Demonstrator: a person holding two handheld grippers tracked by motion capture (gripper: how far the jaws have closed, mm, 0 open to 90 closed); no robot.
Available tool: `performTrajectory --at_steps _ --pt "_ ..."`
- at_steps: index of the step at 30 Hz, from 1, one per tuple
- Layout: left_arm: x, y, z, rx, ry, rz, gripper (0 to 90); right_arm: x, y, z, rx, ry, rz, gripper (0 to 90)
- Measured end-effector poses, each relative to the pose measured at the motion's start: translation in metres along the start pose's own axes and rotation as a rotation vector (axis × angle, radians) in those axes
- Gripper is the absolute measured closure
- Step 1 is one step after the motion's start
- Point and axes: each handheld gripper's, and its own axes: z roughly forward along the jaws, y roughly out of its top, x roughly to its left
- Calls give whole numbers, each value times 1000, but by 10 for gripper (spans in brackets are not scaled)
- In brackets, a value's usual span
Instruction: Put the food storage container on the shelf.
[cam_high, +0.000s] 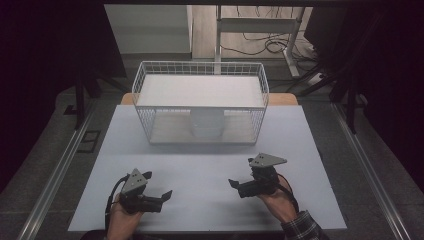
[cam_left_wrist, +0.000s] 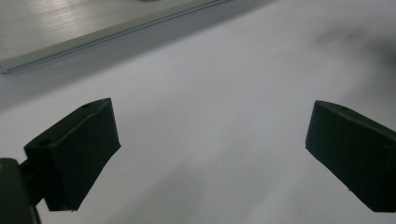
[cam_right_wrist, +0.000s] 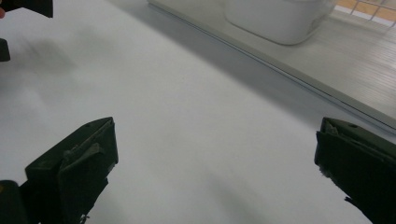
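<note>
Two hand-held grippers hover empty over a pale desk, a white tub waiting in a wire basket beyond them.

The left gripper and right gripper, both matte black with blocky jaws and a grey three-cornered plate on top, sit near the desk's front edge, well apart, jaws spread wide with nothing between them. The desk is smooth, flat and light grey. Toward its far edge stands the wire basket, a white grid of thin rods with a flat white board across its top and a pale slatted floor. The tub, smooth, round-cornered and plain white, stands on that floor at the middle, under the board.
</note>
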Motion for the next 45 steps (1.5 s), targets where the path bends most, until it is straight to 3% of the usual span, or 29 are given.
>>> performTrajectory --at_steps 24,35,45 --pt "16 -11 -29 -18 87 -19 21 -5 -34 -44 -2 -107 36 0" --pt "18 -16 -32 -9 92 -23 19 -6 -56 -62 28 -148 80 0" --pt "19 -20 -29 31 70 -43 13 -6 -76 -64 88 -163 96 0"
